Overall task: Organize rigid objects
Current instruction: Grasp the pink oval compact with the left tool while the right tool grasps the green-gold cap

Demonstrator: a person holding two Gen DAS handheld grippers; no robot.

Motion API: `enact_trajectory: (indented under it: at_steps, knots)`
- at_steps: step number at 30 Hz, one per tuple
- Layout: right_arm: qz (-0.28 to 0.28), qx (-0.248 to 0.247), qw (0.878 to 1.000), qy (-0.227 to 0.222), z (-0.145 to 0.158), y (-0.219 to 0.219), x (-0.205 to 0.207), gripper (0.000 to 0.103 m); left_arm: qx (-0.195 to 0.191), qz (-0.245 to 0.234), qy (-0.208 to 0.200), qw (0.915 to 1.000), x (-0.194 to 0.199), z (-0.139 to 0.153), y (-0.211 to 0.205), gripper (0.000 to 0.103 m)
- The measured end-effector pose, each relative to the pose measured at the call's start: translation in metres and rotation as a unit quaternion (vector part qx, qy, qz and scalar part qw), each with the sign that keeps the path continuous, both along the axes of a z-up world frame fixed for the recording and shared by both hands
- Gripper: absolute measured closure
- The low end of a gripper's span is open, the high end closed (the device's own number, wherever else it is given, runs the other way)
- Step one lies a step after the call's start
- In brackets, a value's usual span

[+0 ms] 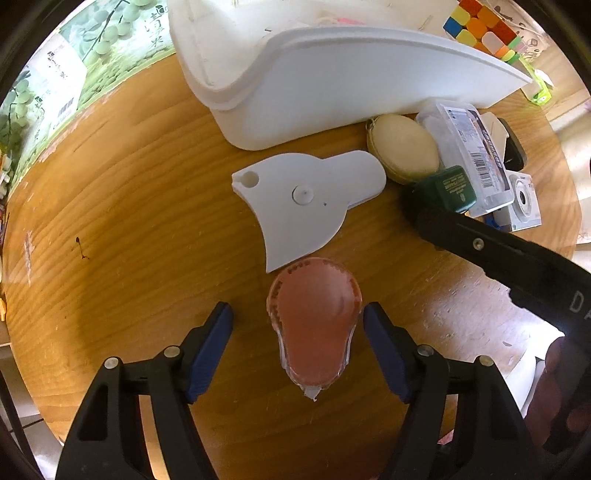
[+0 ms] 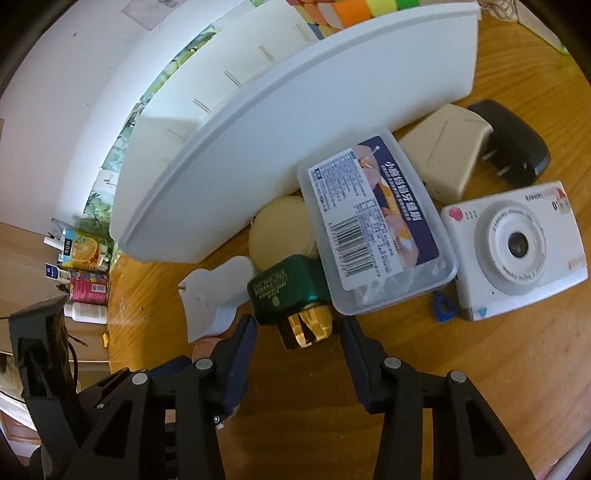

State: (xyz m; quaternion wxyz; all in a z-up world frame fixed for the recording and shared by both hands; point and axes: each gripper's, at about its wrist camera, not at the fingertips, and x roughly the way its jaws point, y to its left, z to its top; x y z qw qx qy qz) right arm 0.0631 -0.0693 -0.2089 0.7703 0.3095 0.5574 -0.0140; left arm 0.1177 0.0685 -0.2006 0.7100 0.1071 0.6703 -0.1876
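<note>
In the left wrist view my left gripper point(image 1: 297, 321) is open, its blue pads either side of a pink correction-tape dispenser point(image 1: 314, 325) lying on the wooden table, not touching it. A flat white plastic piece point(image 1: 306, 206) lies just beyond. In the right wrist view my right gripper point(image 2: 298, 332) is open around the gold cap of a green bottle point(image 2: 291, 291) lying on its side; the pads stand apart from it. A white storage bin point(image 2: 295, 129) stands behind; it also shows in the left wrist view point(image 1: 332, 81).
Beside the bottle lie a clear lidded box with a label point(image 2: 373, 225), a white toy camera point(image 2: 513, 247), a beige box point(image 2: 443, 147), a black plug adapter point(image 2: 513, 140) and a round cream compact point(image 2: 280, 229). A Rubik's cube point(image 1: 480, 26) sits behind the bin. Cartons point(image 2: 85, 269) stand at far left.
</note>
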Motion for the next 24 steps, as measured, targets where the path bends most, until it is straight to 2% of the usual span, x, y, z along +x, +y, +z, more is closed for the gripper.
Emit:
enact_trajectory:
  at_steps: [4, 8, 24]
  knots:
    - [0.008, -0.013, 1.000, -0.001, 0.002, 0.004, 0.006, 0.056, -0.005, -0.002, -0.005, 1.0000, -0.004, 0.001, -0.003, 0.035]
    - [0.016, -0.028, 0.999, 0.002, 0.003, 0.006, 0.008, 0.056, -0.012, 0.000, -0.009, 0.9999, -0.004, 0.003, -0.003, 0.049]
    - [0.039, -0.064, 0.997, 0.010, 0.005, 0.012, 0.007, 0.059, -0.030, 0.013, -0.011, 0.9994, -0.008, 0.012, 0.005, 0.050]
